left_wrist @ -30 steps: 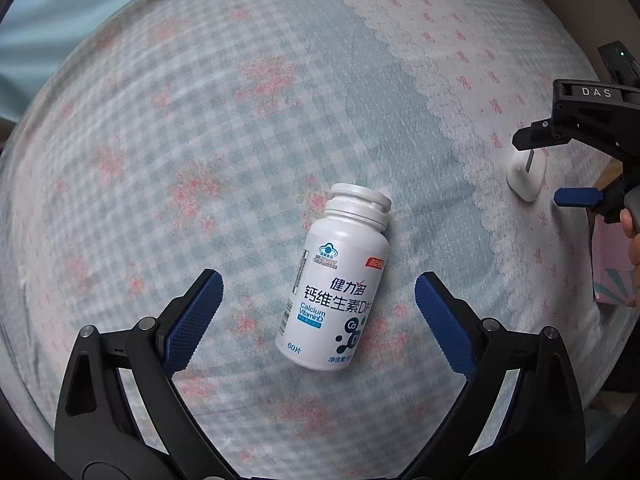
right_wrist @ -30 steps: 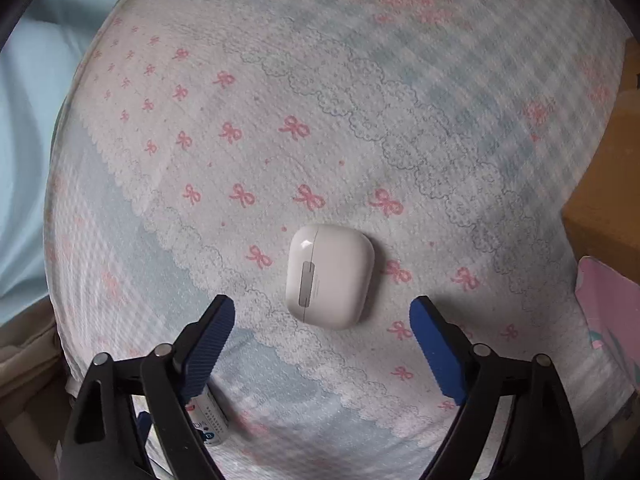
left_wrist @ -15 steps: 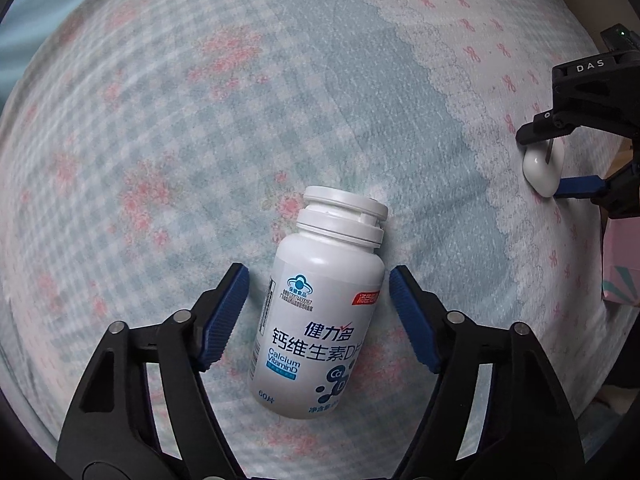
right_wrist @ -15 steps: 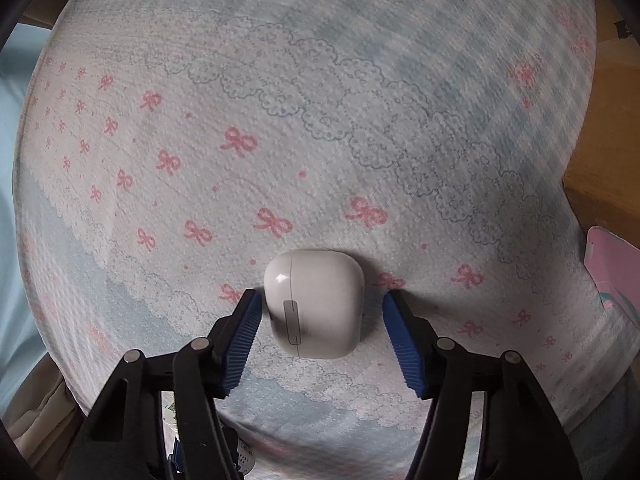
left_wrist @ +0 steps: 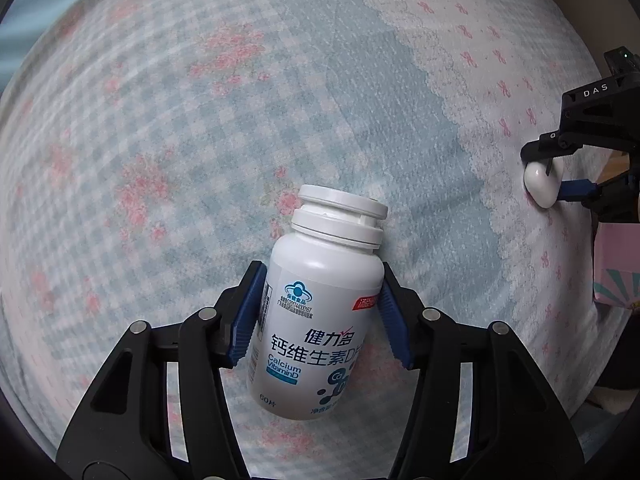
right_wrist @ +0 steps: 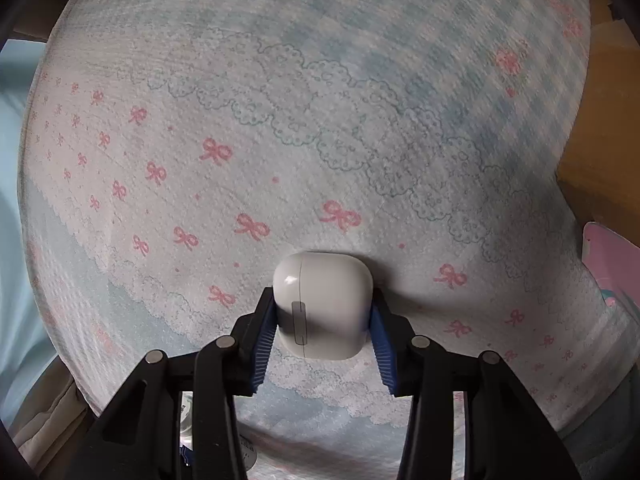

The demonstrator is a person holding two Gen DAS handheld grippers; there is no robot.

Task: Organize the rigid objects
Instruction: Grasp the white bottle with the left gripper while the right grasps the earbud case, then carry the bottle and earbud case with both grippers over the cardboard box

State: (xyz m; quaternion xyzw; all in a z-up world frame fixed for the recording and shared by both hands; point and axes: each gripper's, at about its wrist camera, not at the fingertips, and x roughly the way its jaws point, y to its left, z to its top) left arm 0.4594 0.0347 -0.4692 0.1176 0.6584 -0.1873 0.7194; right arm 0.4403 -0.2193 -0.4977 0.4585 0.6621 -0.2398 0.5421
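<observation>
A white vitamin bottle with blue print and a white cap lies on the patterned cloth. My left gripper is shut on its body, blue pads on both sides. A white earbud case sits on the bow-print part of the cloth. My right gripper is shut on it, pads against its two sides. In the left wrist view the right gripper shows at the far right holding the case. The bottle shows partly under the right gripper's body in the right wrist view.
A soft cloth with blue checks, pink flowers, lace print and pink bows covers the surface. A pink object lies at the right edge. A brown cardboard surface lies beyond the cloth on the right.
Both grippers moved forward and closed. The left one went from open around the bottle to shut on it. The right one went from open around the earbud case to shut on it.
</observation>
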